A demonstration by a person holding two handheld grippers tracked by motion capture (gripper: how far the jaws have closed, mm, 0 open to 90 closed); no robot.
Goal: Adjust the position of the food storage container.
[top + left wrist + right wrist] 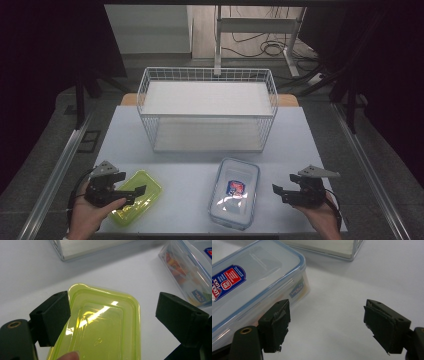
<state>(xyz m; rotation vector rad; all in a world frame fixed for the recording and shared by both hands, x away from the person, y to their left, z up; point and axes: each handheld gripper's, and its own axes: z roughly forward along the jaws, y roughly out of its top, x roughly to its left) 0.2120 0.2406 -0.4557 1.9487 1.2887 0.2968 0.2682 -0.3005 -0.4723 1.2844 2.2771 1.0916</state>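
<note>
we start at the left, where our left gripper (131,192) hovers over the green container (136,197), jaws spread wide and holding nothing. in the left gripper view the green container (100,325) lies between and below the two black jaws, so we judge the spread is set to straddle its short width before closing. a fingertip shows at the bottom edge of that view, close to the lid.

the green container sits near the table's (190,150) front left corner, its near end close to the front edge, so there is little room to slide it toward us; the open room lies ahead and to the right.

in the middle stands the wire basket (207,107), toward the back of the table, open on top and with nothing inside. a bare strip of tabletop runs between it and the two containers, which looks like a free path for lifting either one up and over the rim.

right of centre lies the clear lidded box (235,199), also near the front edge, well apart from the green one.

farthest right, our right gripper (281,192) waits beside the clear box (249,287), not touching, jaws wide apart and empty over bare table.
</note>
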